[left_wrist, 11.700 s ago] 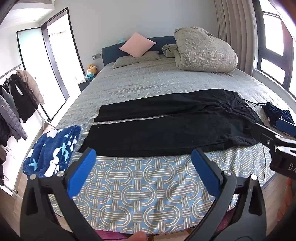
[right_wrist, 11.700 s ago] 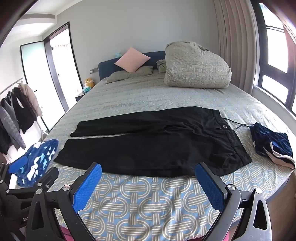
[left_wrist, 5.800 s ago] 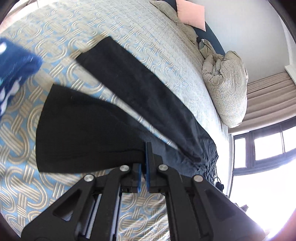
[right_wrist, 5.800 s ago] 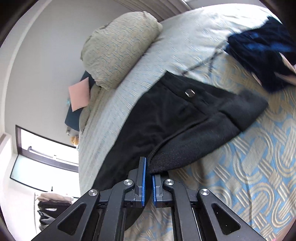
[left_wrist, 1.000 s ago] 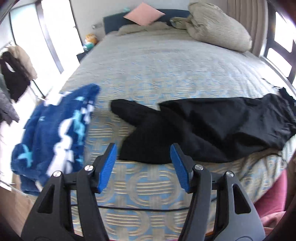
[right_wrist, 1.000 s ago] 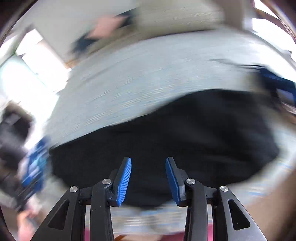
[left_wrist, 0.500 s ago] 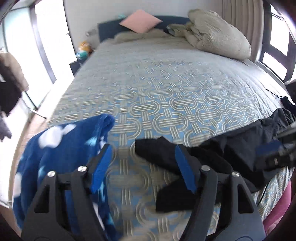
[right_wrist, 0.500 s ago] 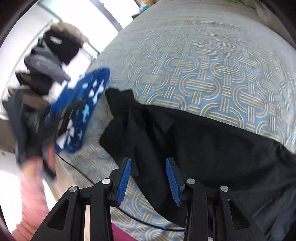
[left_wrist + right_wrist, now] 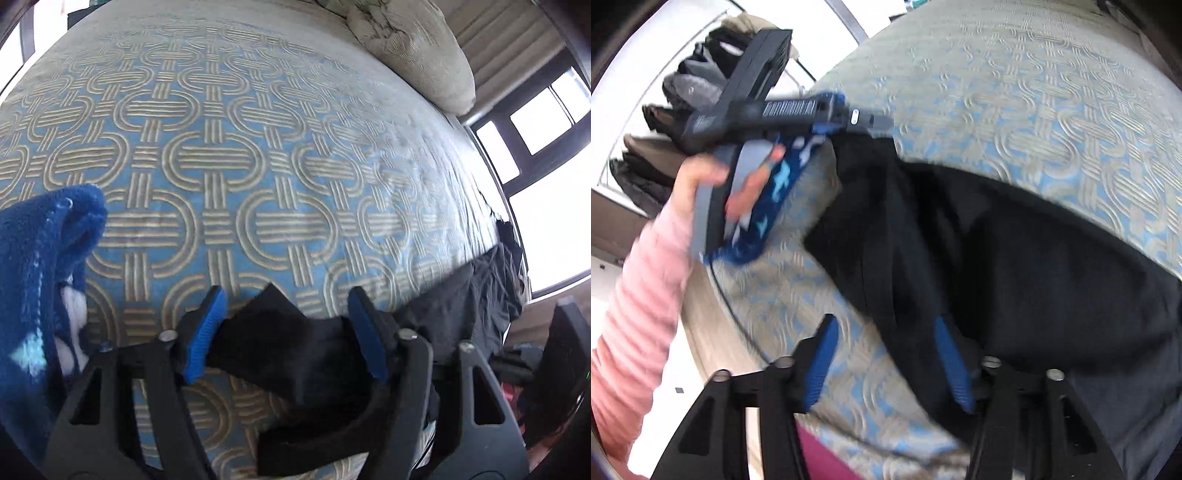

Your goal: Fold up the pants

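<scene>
The black pants [image 9: 1015, 251] lie folded lengthwise along the near edge of the bed [image 9: 221, 155]. My left gripper [image 9: 286, 332] is open, and the leg-end corner of the pants [image 9: 273, 332] sits between its blue pads without being pinched. The same gripper shows in the right wrist view [image 9: 871, 123], held by a hand in a pink sleeve at the pants' far leg end. My right gripper [image 9: 888, 363] is open, low over the near edge of the pants, its right pad [image 9: 951, 362] over the black cloth.
A blue and white fleece [image 9: 40, 280] lies at the bed's left edge, close to the left gripper. A bundled duvet [image 9: 410, 48] sits at the far right. Dark clothes [image 9: 657, 122] hang on a rack beyond the bed. A window [image 9: 546, 122] is on the right.
My left gripper has dropped down to the leg end of the pants, which now sits between its pads. My right gripper has moved along the near edge and opened wider.
</scene>
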